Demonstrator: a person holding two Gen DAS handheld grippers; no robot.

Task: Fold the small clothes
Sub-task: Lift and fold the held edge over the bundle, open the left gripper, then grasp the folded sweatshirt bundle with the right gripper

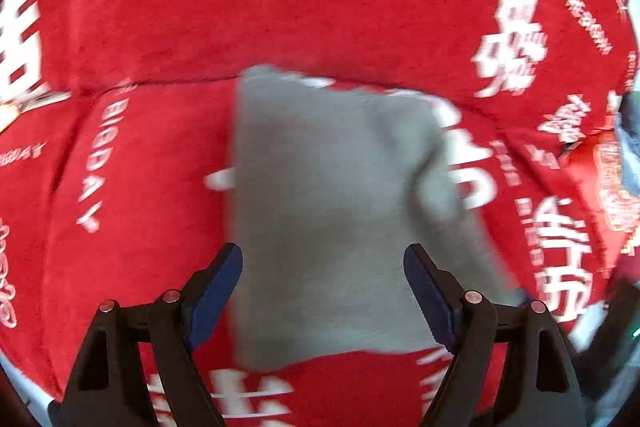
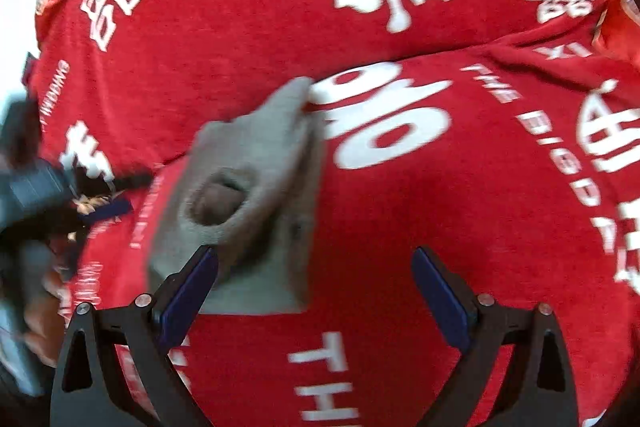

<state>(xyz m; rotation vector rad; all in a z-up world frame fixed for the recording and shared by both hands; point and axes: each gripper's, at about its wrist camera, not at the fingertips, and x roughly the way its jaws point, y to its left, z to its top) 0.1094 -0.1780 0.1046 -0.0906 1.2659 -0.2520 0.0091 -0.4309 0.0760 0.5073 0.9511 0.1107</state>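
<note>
A small grey garment (image 1: 332, 211) lies folded flat on a red cloth with white lettering (image 1: 280, 7). My left gripper (image 1: 323, 291) is open just above the garment's near part, one finger at each side, holding nothing. In the right wrist view the same grey garment (image 2: 248, 195) lies at centre left, with a round opening in its fabric facing the camera. My right gripper (image 2: 316, 291) is open and empty; its left finger (image 2: 188, 291) is over the garment's near edge, and its right finger is over bare red cloth.
The red cloth (image 2: 400, 7) covers the whole surface and has a raised fold line across the middle. The other gripper, dark and blurred (image 2: 28, 187), shows at the left edge of the right wrist view. A white edge (image 2: 16, 3) shows at upper left.
</note>
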